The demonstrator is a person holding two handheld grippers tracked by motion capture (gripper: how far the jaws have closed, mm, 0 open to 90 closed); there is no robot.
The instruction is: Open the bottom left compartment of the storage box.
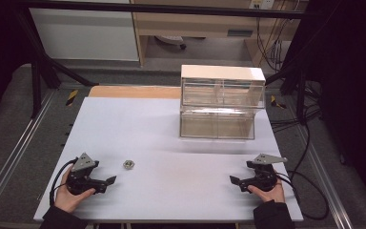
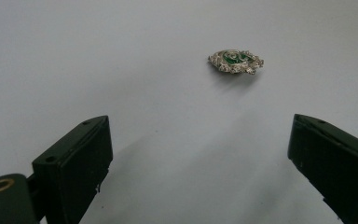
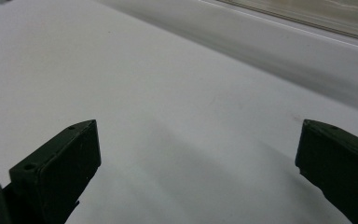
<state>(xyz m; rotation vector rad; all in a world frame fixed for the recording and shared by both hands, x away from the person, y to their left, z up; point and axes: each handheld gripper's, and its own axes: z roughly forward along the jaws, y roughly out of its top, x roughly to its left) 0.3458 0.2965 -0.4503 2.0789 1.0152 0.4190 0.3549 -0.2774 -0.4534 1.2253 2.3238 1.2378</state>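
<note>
A small silvery brooch with a green centre lies flat on the white table, left of the middle. In the left gripper view the brooch rests a short way ahead of the jaws, right of centre. My left gripper is held low at the front left, open, with nothing between its jaws. My right gripper sits at the front right, also open and empty, pointing left across bare table.
A clear plastic drawer cabinet with a white top stands at the back right of the table; its lower edge shows in the right gripper view. A wooden strip runs along the table's far edge. Cables trail off the right side.
</note>
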